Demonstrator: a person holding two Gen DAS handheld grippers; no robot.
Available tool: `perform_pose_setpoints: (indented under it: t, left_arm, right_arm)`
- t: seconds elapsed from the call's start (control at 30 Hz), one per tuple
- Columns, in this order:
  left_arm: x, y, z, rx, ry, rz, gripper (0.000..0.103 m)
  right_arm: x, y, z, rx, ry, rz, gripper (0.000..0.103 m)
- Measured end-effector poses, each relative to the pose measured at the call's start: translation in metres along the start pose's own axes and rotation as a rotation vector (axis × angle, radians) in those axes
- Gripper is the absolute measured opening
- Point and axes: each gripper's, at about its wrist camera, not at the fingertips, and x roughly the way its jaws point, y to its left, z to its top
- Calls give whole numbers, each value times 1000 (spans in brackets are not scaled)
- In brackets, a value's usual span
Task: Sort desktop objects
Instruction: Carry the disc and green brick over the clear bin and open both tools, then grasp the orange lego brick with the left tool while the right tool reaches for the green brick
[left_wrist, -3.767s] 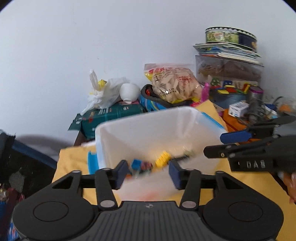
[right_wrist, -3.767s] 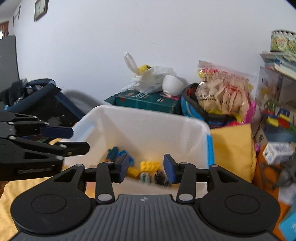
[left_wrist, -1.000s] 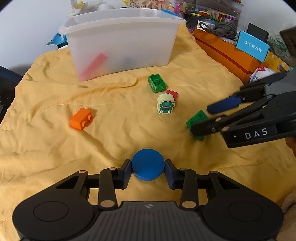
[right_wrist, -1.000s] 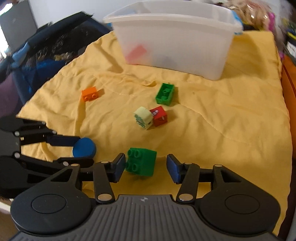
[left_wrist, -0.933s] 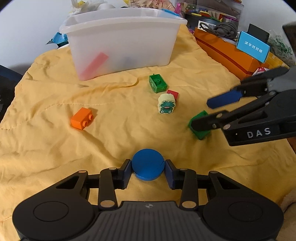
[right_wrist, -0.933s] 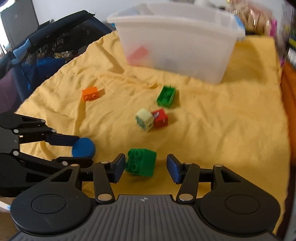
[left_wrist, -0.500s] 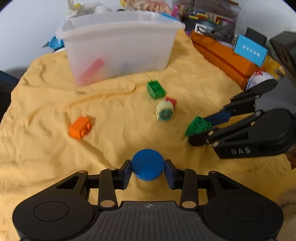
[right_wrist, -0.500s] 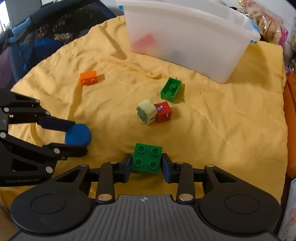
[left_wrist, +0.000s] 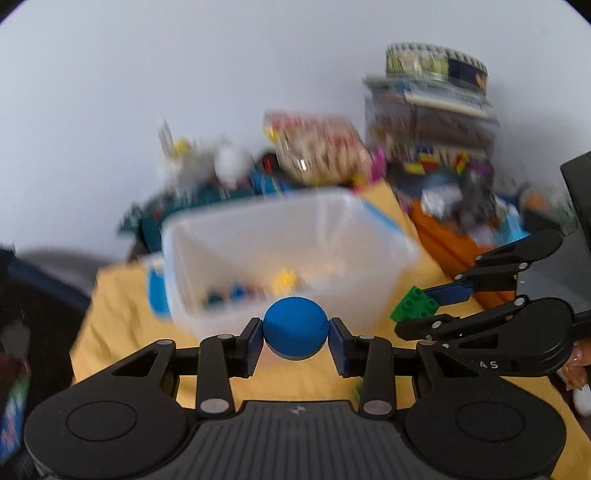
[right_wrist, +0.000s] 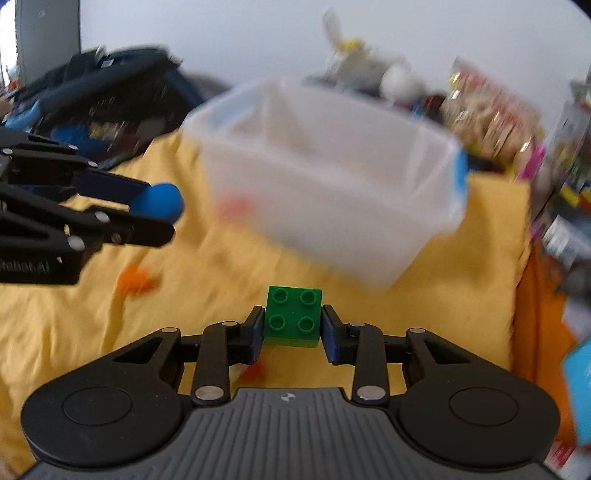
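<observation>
**Carrying two toys toward the bin**

Both pieces hang in front of the translucent plastic bin (left_wrist: 280, 254), above the rumpled yellow cloth (right_wrist: 74, 332). The left gripper (left_wrist: 295, 341) pinches a smooth blue disc (left_wrist: 295, 328) by its rounded edge; it could slip or roll out. The right gripper (right_wrist: 292, 334) clamps a hard, studded green brick (right_wrist: 293, 315) on flat sides. Letting go early would drop either piece short.

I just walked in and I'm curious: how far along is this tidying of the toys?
Partly done. Some bricks already lie in the white tub. In hand: the left gripper is shut on a blue disc, and the right gripper on a green brick, both lifted near the tub. Left: an orange brick lies on the yellow cloth.
</observation>
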Motion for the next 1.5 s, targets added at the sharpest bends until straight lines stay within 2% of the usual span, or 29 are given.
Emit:
perform_pose_setpoints:
  t: [0.13,0.23,0.33,0.4,0.5,0.57,0.7,0.73,0.8,0.87,0.93,1.0,1.07,1.13,1.23,1.33,1.37,1.43,1.5]
  left_arm:
    - [16,11,35,27,-61,48,42]
    - [38,21,56,13,-74,70,42]
    - [65,28,65,-14,-36,69,42]
    - [80,31,63,-46,17,71,42]
    - [80,30,51,-59,35,56,44]
    - [69,26,43,-53,10,46,48]
    - [37,17,26,-53,-31,21,48]
    - [27,16,19,-52,-42,12,52]
    - [16,14,3,-46,-37,20,54]
    - [9,12,-22,-60,5,40,54]
    - [9,10,-51,-74,68,28,54]
    - [17,7,-80,-73,164,47,54]
    - [23,6,-101,-58,216,55,51]
    - [28,3,-115,-18,246,58,39]
    - [36,-3,-124,95,258,81,37]
    - [45,-5,-130,163,282,103,37]
    - [47,-3,-129,171,279,102,36]
    - [48,3,-126,162,278,93,24]
    - [49,10,-123,132,276,61,20]
  right_arm:
    - [-4,-18,41,-7,-97,-72,36]
    - [4,-28,66,8,-129,-108,36]
    - [19,-41,85,82,-131,-104,36]
    - [32,-46,91,126,-122,-108,36]
    - [52,-49,92,147,-100,-130,42]
    - [54,-48,88,146,-91,-133,44]
    - [35,-48,77,148,-136,-118,44]
    - [30,-47,76,142,-147,-117,44]
    - [19,-46,70,139,-161,-108,44]
    - [9,-43,58,129,-169,-86,45]
    - [5,-39,46,115,-156,-81,45]
    - [3,-35,30,121,-138,-64,46]
    - [7,-31,13,138,-98,-24,46]
    - [14,-28,-5,157,-46,8,46]
    - [26,-22,-27,182,38,26,46]
    - [28,-17,-40,186,69,38,46]
    - [27,-16,-42,184,72,38,46]
    - [24,-14,-45,186,75,37,47]
    - [22,-14,-45,186,70,33,46]
